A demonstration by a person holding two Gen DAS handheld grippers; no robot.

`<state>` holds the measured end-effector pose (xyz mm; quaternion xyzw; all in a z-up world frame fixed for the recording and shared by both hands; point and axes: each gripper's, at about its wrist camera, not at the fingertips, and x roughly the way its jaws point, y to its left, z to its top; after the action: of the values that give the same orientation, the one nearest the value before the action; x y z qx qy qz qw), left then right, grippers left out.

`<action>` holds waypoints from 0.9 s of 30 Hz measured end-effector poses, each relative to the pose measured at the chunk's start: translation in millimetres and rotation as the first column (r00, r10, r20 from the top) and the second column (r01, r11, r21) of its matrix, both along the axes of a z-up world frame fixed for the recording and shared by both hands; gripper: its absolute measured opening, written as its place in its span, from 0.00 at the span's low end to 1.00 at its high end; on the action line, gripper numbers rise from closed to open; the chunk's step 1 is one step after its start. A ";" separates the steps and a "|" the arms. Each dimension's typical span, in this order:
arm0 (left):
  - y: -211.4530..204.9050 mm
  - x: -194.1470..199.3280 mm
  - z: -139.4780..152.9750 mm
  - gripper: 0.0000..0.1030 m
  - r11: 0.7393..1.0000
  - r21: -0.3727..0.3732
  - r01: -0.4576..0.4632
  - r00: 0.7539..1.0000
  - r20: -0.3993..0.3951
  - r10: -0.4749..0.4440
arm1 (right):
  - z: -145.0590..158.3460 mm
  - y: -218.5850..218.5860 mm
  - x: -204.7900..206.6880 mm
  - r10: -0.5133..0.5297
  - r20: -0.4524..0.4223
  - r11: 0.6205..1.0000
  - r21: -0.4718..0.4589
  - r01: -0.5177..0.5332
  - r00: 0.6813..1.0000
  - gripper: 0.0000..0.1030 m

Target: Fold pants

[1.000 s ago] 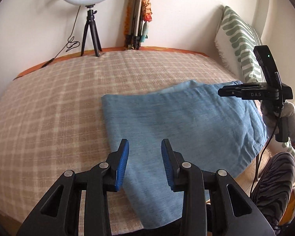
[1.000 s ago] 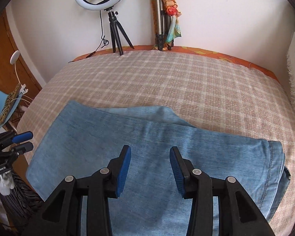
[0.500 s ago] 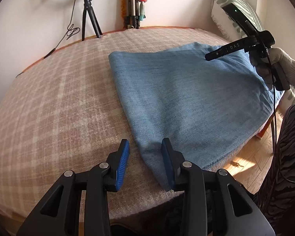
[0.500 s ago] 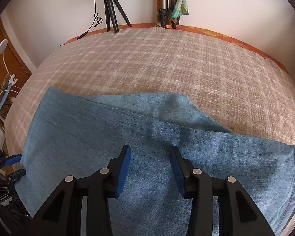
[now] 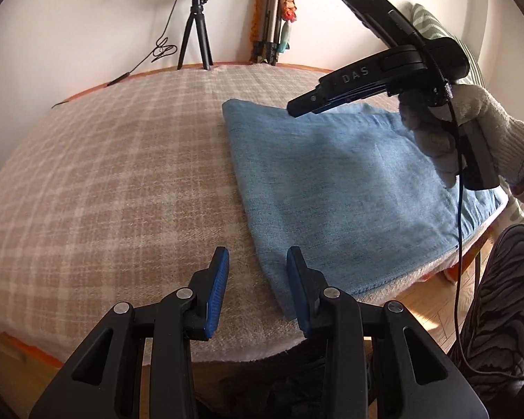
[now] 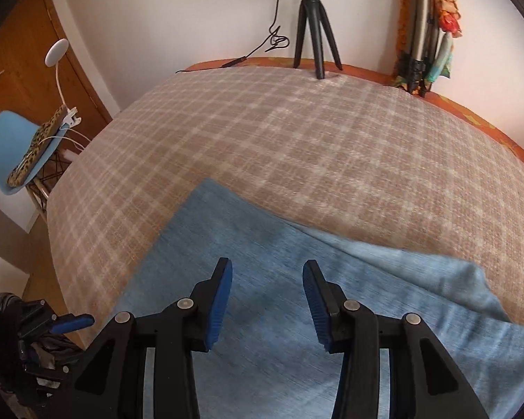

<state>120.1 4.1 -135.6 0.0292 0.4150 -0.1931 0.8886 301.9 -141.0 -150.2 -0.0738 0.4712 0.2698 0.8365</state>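
Claws: left claw (image 5: 256,272) hangs low over the near corner of the pants, pads parted and gripping nothing; right claw (image 6: 267,291) rides above the middle of the garment, equally released, nothing between its blue pads.
Bed: plaid blanket (image 5: 115,181) covers the whole bed; no desk is in view.
Pants: light-blue denim pants (image 5: 339,188) lie flat near the bed's front edge, already doubled leg over leg, with a lower layer peeking out along the far side (image 6: 419,265).
What changed: a second ago the left claw was above the cloth's middle; it has since dropped toward the hem corner nearest the bed's edge, one pad now over blanket, the other over denim. The right claw has swept sideways across the garment toward the hem end, so the far hem corner (image 6: 209,188) now sits ahead of it.
Meaning: both claws appear to be lining up on the two corners of the leg end, likely the pickup for a fold lengthwise toward the waist; that fold is not yet begun.
Hand: a knit-gloved hand (image 5: 471,132) carries the right tool, its cable trailing down.
Background: ring light tripod (image 6: 314,24) and a folded stand (image 5: 269,24) sit against the wall; a blue chair (image 6: 14,146) stands off to the side.
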 end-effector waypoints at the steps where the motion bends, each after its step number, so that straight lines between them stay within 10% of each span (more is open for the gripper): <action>1: 2.0 0.2 0.0 0.33 1.000 -0.018 -0.007 1.000 -0.009 0.007 | -3.9 13.5 2.6 0.015 -0.008 1.000 -0.008 -0.015 1.000 0.43; 16: 1.5 -6.4 -2.1 0.36 0.990 -0.140 -0.007 0.999 -0.052 -0.001 | -17.6 85.7 41.3 -0.001 -0.112 0.993 -0.115 -0.012 0.994 0.46; 20: 4.4 -3.4 -5.2 0.36 0.978 -0.210 -0.011 0.996 -0.084 -0.006 | -2.1 85.9 35.8 -0.016 -0.207 0.998 -0.064 0.003 0.978 0.68; 27: -6.4 -6.5 -0.2 0.36 0.975 -0.221 0.020 0.998 -0.057 -0.034 | -12.1 120.5 25.6 -0.012 -0.279 0.983 -0.180 -0.040 0.960 0.68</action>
<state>113.6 -2.3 -135.8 -0.0696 0.4172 -0.2507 0.8708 327.4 -20.5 -162.3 -0.1156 0.6067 0.2388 0.7493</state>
